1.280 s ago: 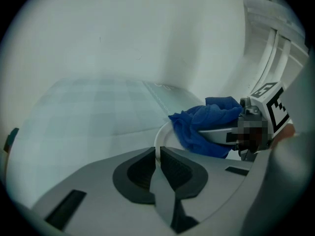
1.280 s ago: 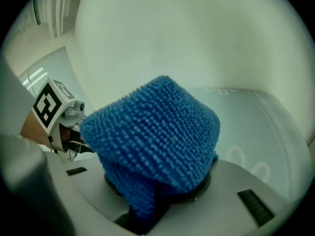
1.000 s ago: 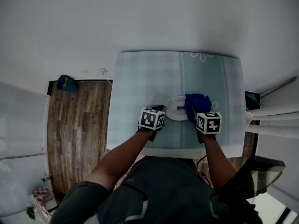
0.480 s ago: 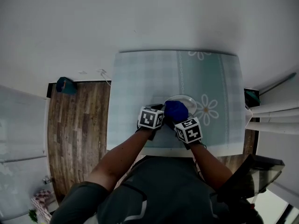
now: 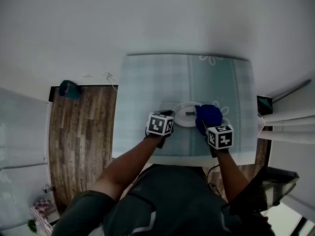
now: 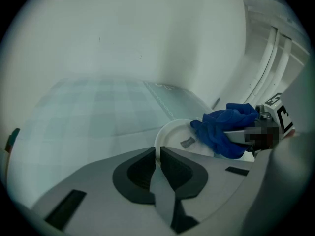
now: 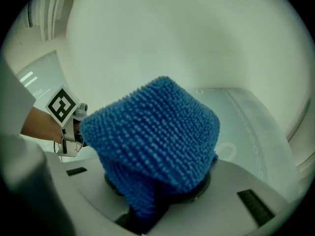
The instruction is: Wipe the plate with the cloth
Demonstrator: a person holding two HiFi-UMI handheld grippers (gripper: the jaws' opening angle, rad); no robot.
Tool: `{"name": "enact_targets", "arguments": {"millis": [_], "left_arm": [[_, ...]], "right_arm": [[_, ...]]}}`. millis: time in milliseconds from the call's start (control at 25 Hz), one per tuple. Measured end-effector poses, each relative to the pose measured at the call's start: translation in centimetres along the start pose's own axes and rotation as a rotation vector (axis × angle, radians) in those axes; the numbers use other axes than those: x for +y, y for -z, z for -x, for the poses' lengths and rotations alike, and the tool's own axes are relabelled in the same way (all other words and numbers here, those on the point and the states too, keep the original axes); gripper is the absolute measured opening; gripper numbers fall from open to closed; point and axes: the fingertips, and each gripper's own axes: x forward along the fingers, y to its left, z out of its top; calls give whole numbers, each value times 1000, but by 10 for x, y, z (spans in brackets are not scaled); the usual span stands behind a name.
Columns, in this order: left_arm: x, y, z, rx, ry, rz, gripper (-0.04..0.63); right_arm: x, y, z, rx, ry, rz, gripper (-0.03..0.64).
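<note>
Plate (image 5: 184, 116) on table (image 5: 147, 82), cloth (image 5: 208, 117) over plate's right edge, near table's front

One plate (image 5: 183, 117), one blue cloth (image 5: 209, 115), one patterned table (image 5: 147, 82)

A white wall (image 5: 147, 18) is filling the upper part of the head view, lit softly and evenly. A table (image 5: 147, 92) is standing against it, its top showing pale blue checks and white daisies (image 5: 211, 58). Brown plank floor (image 5: 83, 141) is running along the table's left, with a teal thing (image 5: 70, 88) and a white cable (image 5: 111, 78) lying near the wall. White rails (image 5: 288, 127) are crossing at the right.
</note>
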Motion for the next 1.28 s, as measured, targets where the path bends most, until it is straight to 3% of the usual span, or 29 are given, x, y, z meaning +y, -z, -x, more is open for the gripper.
{"name": "enact_targets", "arguments": {"millis": [200, 400, 520, 720, 920, 1160, 1280], "left_arm": [[0, -8, 10, -29, 41, 49, 38], [3, 6, 11, -20, 65, 86, 38], [2, 15, 11, -7, 80, 66, 38], [5, 23, 18, -14, 98, 107, 38], [12, 31, 33, -39, 82, 87, 34], [27, 30, 70, -157, 55, 95, 34], [26, 22, 94, -239, 61, 94, 34]], "right_arm": [[-12, -36, 6, -84, 40, 6, 110], [-20, -27, -21, -21, 98, 15, 110], [-3, -25, -28, -10, 101, 89, 110], [51, -21, -48, 35, 26, 210, 110], [98, -24, -61, 36, -81, 310, 110], [152, -22, -70, 32, -231, 410, 110], [161, -27, -60, 3, -258, 374, 110]]}}
